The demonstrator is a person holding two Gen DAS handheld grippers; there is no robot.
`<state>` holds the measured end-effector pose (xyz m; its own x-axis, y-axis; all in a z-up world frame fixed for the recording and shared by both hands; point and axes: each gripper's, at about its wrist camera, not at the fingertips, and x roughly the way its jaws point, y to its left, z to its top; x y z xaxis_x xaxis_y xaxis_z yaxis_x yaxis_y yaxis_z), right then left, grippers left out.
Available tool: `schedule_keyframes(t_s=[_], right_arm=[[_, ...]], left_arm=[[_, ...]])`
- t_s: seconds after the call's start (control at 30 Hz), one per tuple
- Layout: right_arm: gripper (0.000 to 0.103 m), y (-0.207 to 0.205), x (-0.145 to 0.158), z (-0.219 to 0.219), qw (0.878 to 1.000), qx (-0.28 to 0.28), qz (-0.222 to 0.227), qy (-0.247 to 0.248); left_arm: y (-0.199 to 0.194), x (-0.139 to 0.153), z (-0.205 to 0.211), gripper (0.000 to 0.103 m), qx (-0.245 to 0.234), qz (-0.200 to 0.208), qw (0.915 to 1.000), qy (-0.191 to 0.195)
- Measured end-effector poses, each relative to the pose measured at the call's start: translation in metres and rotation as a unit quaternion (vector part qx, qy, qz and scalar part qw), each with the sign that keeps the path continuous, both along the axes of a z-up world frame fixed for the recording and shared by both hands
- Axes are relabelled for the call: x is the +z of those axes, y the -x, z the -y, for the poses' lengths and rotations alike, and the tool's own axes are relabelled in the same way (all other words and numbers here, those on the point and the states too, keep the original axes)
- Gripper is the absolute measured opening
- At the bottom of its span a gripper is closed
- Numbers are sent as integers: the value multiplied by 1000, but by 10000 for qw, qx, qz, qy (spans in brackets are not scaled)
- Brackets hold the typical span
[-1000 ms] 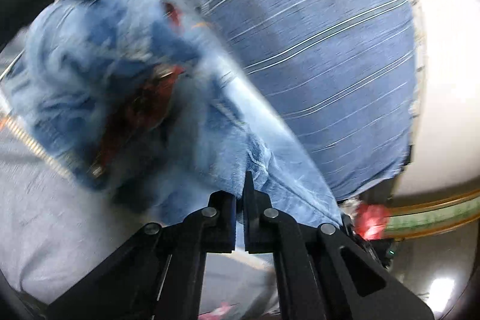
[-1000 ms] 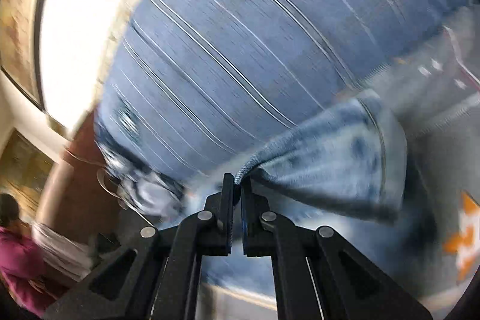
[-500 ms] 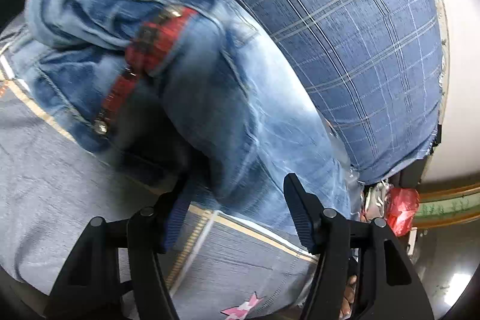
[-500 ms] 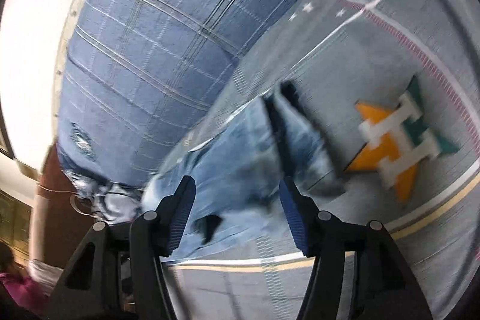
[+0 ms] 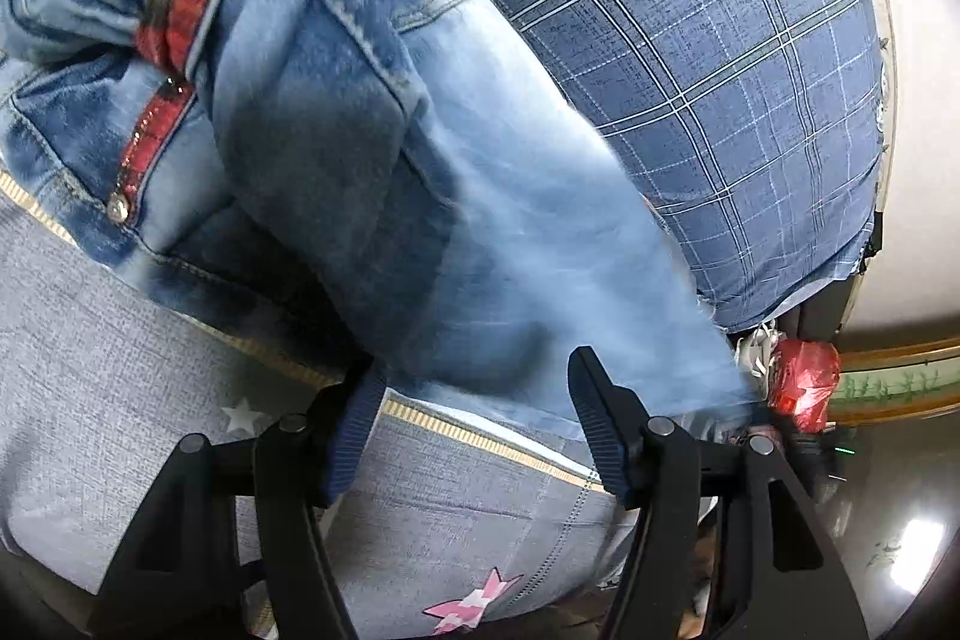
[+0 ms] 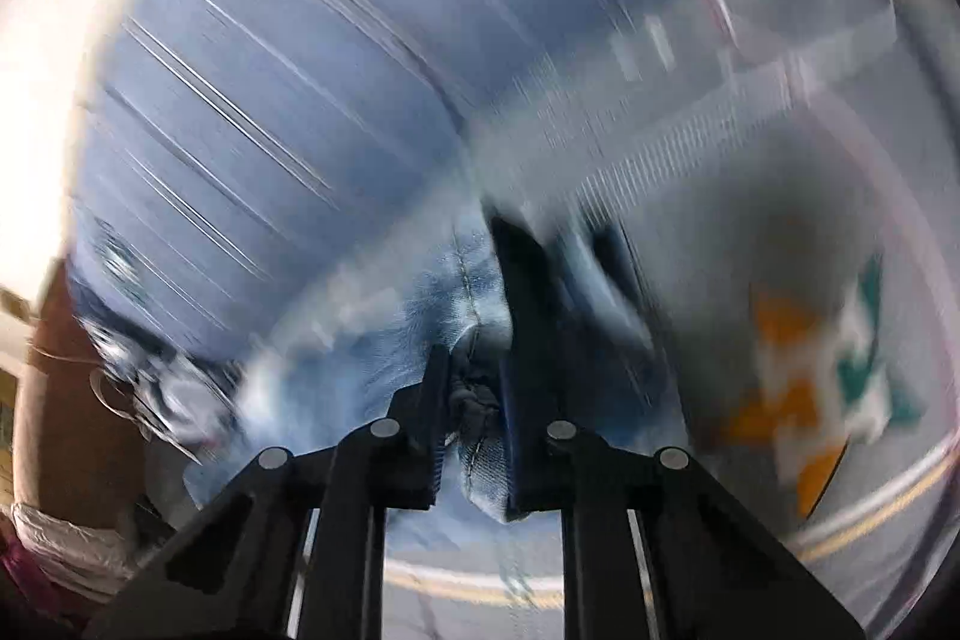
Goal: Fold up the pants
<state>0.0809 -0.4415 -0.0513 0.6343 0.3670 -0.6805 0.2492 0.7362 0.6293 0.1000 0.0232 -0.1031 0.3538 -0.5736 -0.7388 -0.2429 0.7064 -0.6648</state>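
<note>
Blue jeans with a red plaid waistband trim lie bunched on a grey bedsheet. My left gripper is open, its fingers just short of the near edge of the denim, holding nothing. In the right wrist view the picture is motion-blurred. My right gripper has its jaws close together with a bunched fold and seam of the jeans between them.
A blue plaid pillow or cushion lies behind the jeans and also fills the upper left of the right wrist view. A red plastic bag sits past the bed edge. The sheet has an orange and green print.
One second ago both grippers were shut on denim; half a second ago both were open. Now the left stays open nearer the jeans, and the right has closed on a fold while moving fast.
</note>
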Motion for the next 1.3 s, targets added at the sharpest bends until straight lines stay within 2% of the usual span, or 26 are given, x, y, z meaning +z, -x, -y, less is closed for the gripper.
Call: schedule_keyframes(t_s=[0.03,0.1,0.17,0.23,0.3,0.33,0.37,0.4,0.47,0.53,0.57,0.7,0.8,0.87,0.9,0.93,1.0,1.1,1.17,1.2,1.27,1.3], right_arm=[[14,4,29,0,9984,52,528,218],[14,14,66,-7,9908,188,1162,674],[14,21,77,-17,9862,357,1258,1013],[15,16,56,-20,9909,473,815,957],[19,9,19,-17,9944,650,87,831],[19,5,-6,-17,9922,756,-535,832],[20,7,-25,-16,9890,804,-952,798],[24,10,-41,-11,9876,847,-1161,629],[29,21,-52,6,9915,541,-1185,32],[61,27,-42,17,9953,289,-894,-251],[65,30,-34,19,9970,164,-716,-240],[65,25,-21,17,9990,76,-413,-125],[65,-4,-22,11,9983,195,-545,89],[60,-22,-32,4,9960,194,-758,426],[46,-28,-38,4,9947,173,-860,541],[18,-33,-45,6,9940,128,-943,539],[9,-37,-50,4,9941,215,-991,397],[3,-29,-24,13,9978,-113,-488,434],[4,-19,-1,22,9974,-450,20,556],[9,-16,0,26,9971,-543,71,526],[12,-11,-9,33,9988,-488,3,27],[21,-6,-16,33,9990,-255,-117,-358]], left_arm=[[0,0,-1,64,-2,24,10000,-31],[-1,0,-2,64,-9,25,10000,-52],[-2,-2,-2,64,14,-4,10000,-70],[-2,-4,-3,64,34,-66,10000,9],[-2,-4,-2,64,35,-106,9999,80],[-3,-2,0,64,37,-96,9999,75],[-3,-1,1,64,28,-78,9999,69],[-3,1,3,64,1,-46,10000,68],[-1,5,7,64,-68,26,10000,42],[0,10,14,66,-147,136,9998,-50],[1,12,19,67,-206,175,9996,-85],[5,14,48,69,-616,191,9973,349],[9,14,76,70,-890,180,9949,436],[11,9,96,70,-1100,89,9926,501],[11,6,103,70,-1171,32,9917,521],[12,3,111,70,-1235,-26,9910,510],[12,-2,123,70,-1310,-125,9901,488],[14,-4,130,70,-1364,-172,9890,554],[15,-3,133,70,-1392,-125,9890,484],[14,-4,136,70,-1396,-128,9891,458],[13,-6,140,70,-1388,-152,9892,457],[12,-6,141,70,-1391,-146,9893,422]])
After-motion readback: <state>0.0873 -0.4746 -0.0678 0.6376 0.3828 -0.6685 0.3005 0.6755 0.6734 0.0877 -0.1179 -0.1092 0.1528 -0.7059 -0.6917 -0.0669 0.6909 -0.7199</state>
